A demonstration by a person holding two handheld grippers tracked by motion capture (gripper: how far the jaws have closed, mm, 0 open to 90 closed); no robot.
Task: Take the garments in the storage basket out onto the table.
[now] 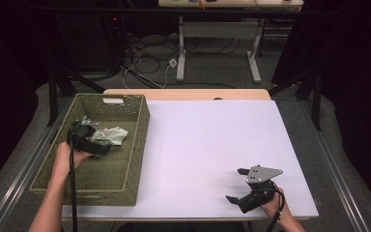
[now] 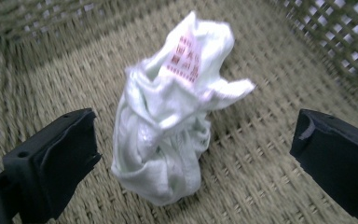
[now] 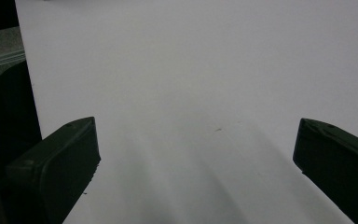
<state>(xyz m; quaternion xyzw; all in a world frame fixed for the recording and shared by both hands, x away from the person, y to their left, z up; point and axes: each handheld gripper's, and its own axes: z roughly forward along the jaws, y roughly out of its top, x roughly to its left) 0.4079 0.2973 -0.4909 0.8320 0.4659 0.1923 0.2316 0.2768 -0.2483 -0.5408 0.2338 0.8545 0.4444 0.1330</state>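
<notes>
A crumpled pale green-white cloth [image 1: 110, 135] lies on the floor of a woven green basket [image 1: 135, 159] at the table's left. In the left gripper view the cloth [image 2: 168, 126] shows a red-printed label and sits between my left gripper's [image 2: 196, 149] wide-apart jaws, touching neither. From above, the left gripper [image 1: 96, 140] hovers inside the basket, right beside the cloth. My right gripper [image 1: 236, 186] rests open near the table's front right edge, with nothing between its jaws [image 3: 196, 158].
The white tabletop [image 1: 207, 140] stretches right of the basket. The basket's tall wicker walls [image 2: 326, 32] surround the left gripper. Beyond the table are floor cables [image 1: 149, 58] and another desk's legs [image 1: 181, 53]. The table's edge [image 3: 28, 93] runs near the right gripper.
</notes>
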